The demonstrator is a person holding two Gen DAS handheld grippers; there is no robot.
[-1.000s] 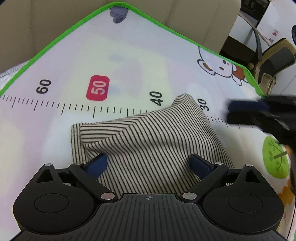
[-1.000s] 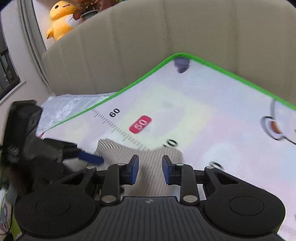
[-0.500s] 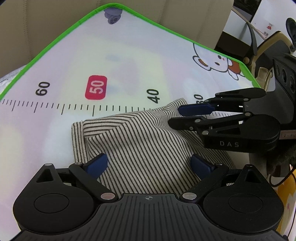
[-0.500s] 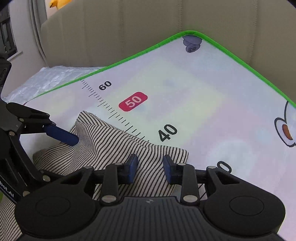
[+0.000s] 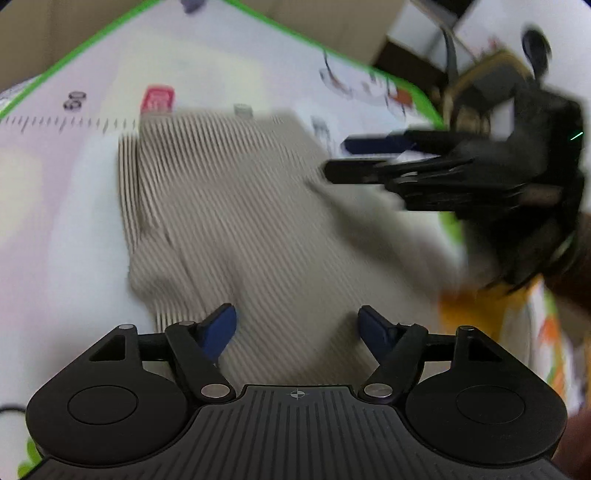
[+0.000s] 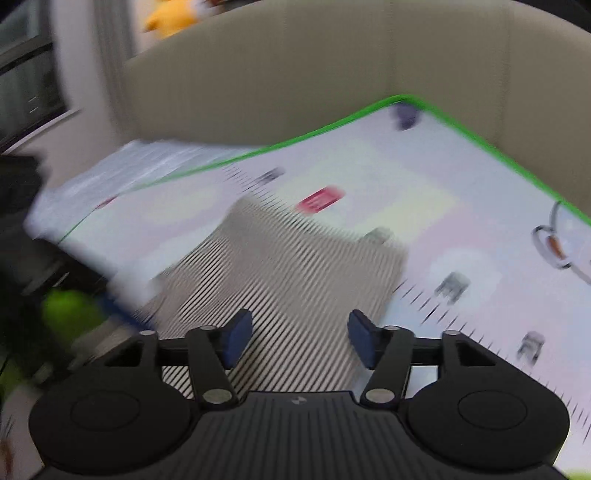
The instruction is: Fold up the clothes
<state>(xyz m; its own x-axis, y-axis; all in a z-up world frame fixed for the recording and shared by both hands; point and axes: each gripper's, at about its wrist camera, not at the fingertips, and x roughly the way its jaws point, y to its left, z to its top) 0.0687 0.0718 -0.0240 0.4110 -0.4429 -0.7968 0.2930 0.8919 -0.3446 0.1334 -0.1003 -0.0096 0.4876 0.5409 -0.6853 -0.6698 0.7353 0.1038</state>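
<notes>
A striped beige garment (image 5: 236, 206) lies folded and fairly flat on the printed play mat (image 5: 74, 192), its far edge by the red label. My left gripper (image 5: 297, 328) hovers over its near end, jaws closing but still wide, with cloth beneath and the pads not pressing it. My right gripper (image 5: 354, 158) shows blurred at the garment's right edge. In the right wrist view the garment (image 6: 295, 266) spreads ahead, and the right gripper (image 6: 301, 338) is opening above it with nothing pinched. Both views are motion-blurred.
The mat's green border (image 6: 461, 122) runs along a beige padded backrest (image 6: 332, 74). A pale quilted cover (image 6: 122, 170) lies past the mat's left edge and a yellow plush toy (image 6: 173, 18) sits behind. A dark office chair (image 5: 491, 92) stands beyond the right side.
The right gripper went from nearly shut over the garment's raised corner to open, and the garment now lies flatter. Both grippers shifted sideways, blurring the views. The left jaws narrowed somewhat.
</notes>
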